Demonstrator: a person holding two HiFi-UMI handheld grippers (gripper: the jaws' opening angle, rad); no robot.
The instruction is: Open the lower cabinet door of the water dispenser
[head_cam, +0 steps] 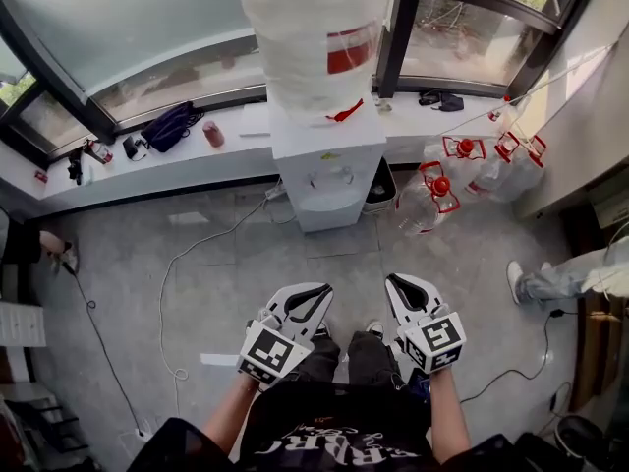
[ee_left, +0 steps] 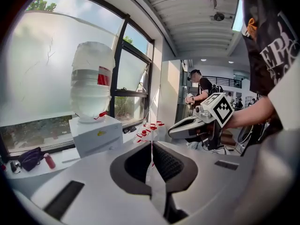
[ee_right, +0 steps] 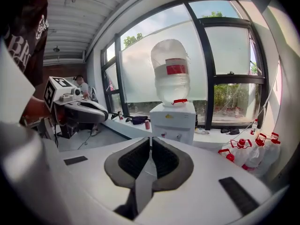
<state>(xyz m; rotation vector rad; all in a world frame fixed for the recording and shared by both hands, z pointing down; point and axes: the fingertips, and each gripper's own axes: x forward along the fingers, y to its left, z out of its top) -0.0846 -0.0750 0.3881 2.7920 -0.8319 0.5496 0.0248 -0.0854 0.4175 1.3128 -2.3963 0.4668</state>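
Water dispenser (head_cam: 329, 170) white; bottle (head_cam: 314, 37) on top milky white, red label. Left gripper (head_cam: 322, 291), right gripper (head_cam: 393, 283): white shells, black pads, black-white square markers. Jugs (head_cam: 462, 170) at its 3 o'clock: clear, red caps. Floor (head_cam: 197, 293) grey.

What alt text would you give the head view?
A person holds a left gripper and right gripper, jaws together and empty, above a grey floor, short of a white water dispenser at the window ledge. Red-capped bottles stand beside it.
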